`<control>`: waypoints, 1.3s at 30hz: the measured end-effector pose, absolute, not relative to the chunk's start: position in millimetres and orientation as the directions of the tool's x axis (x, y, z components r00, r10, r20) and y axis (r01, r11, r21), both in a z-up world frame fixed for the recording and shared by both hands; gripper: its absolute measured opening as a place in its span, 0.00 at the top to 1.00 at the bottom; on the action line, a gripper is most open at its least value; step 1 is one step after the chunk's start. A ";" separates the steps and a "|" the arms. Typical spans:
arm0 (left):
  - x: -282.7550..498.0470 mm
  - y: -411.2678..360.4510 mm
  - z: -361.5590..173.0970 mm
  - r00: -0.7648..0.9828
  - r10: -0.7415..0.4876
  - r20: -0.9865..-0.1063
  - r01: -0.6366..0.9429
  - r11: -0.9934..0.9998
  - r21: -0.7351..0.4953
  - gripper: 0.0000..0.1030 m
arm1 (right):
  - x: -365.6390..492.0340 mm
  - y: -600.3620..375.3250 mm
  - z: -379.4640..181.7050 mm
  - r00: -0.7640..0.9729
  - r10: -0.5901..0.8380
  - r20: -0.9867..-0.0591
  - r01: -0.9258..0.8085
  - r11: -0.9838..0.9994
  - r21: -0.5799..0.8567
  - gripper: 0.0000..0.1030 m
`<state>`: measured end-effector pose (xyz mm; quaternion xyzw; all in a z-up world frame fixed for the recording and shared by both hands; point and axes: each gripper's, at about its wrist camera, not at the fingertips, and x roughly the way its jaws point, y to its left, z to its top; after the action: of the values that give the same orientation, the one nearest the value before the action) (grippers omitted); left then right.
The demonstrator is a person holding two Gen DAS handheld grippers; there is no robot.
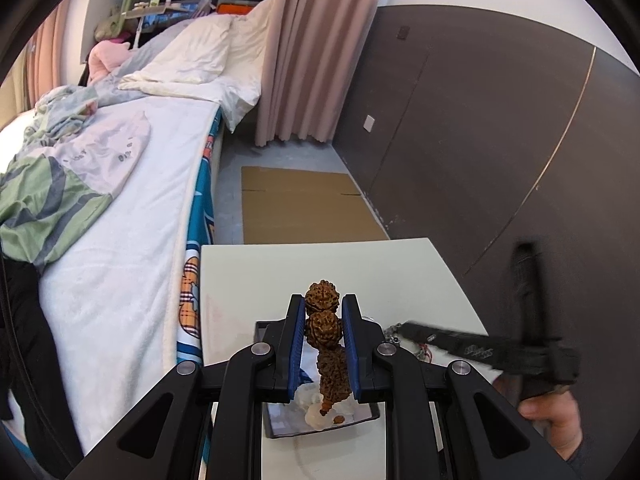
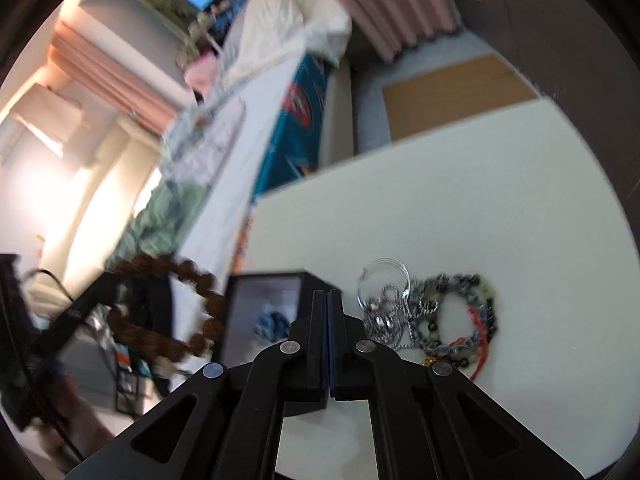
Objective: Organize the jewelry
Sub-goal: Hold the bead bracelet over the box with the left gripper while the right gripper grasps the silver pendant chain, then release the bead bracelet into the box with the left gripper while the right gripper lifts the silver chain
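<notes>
Dangling from the left gripper (image 1: 322, 344), the brown bead bracelet (image 1: 325, 344) is being pinched between the blue pads, its knobbly beads stacking up through the jaws while the lower part is hanging over the black tray (image 1: 276, 428). That tray is sitting by the desk's (image 1: 400, 264) left edge, beside the bed (image 1: 120, 200), and something pale and something blue are already lying inside it. From the right wrist view the same bracelet (image 2: 168, 308) is showing as a full loop swinging in the air left of the tray (image 2: 240, 312), blurred.

The right gripper (image 2: 329, 344) is pointing across the desk (image 2: 440, 208) with its jaws clenched together on nothing. Just to its right, a tangled heap of jewelry (image 2: 432, 316) is lying on the desk: silver chains, dark beaded bracelets, a red cord, all knotted through each other.

My read: the bracelet is heading for the tray. The risk is that the grip is on just a bead or two, and rough round beads can be rolling out of flat pads, so the loop could be slipping early and dropping off the desk's left edge toward the bed. The swinging loop could also be snagging the tray's rim and shoving it. Later, pulling one piece from that heap may be dragging the rest along.
</notes>
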<state>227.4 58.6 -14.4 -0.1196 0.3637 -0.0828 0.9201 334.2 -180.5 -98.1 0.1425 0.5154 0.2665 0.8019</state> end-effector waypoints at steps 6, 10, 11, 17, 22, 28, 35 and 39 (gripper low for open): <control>226.2 69.5 -15.1 0.722 -0.213 -0.658 0.039 0.962 -0.268 0.81 | 342.8 -158.8 -128.8 0.254 0.531 -0.808 -0.320 0.835 0.448 0.89; 229.0 72.9 -17.3 0.718 -0.205 -0.665 0.028 0.963 -0.266 0.81 | 343.3 -150.7 -134.5 0.265 0.502 -0.823 -0.355 0.844 0.401 0.59; 230.5 72.9 -18.0 0.717 -0.204 -0.666 0.026 0.964 -0.266 0.81 | 344.4 -150.8 -136.5 0.267 0.498 -0.825 -0.361 0.846 0.393 0.59; 238.6 63.9 -21.4 0.709 -0.215 -0.672 0.036 0.962 -0.270 0.81 | 349.5 -152.6 -150.3 0.258 0.471 -0.843 -0.389 0.850 0.356 0.64; 245.2 52.3 -28.0 0.693 -0.238 -0.681 0.052 0.958 -0.282 0.81 | 343.9 -148.6 -149.3 0.264 0.439 -0.859 -0.445 0.846 0.295 0.78; 250.4 38.5 -39.8 0.664 -0.278 -0.694 0.073 0.948 -0.309 0.81 | 335.8 -169.2 -141.7 0.256 0.477 -0.841 -0.402 0.844 0.356 0.83; 255.2 27.7 -53.6 0.630 -0.319 -0.708 0.085 0.934 -0.346 0.81 | 325.0 -188.5 -131.1 0.258 0.539 -0.802 -0.354 0.825 0.441 0.83; 260.2 33.7 -66.6 0.604 -0.348 -0.717 0.049 0.914 -0.402 0.81 | 322.0 -195.9 -117.3 0.284 0.577 -0.766 -0.332 0.809 0.486 0.83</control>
<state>260.2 33.7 -66.6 -0.1737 0.4305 -0.1128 0.8785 322.0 -195.9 -117.3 0.1167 0.5251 0.2864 0.7929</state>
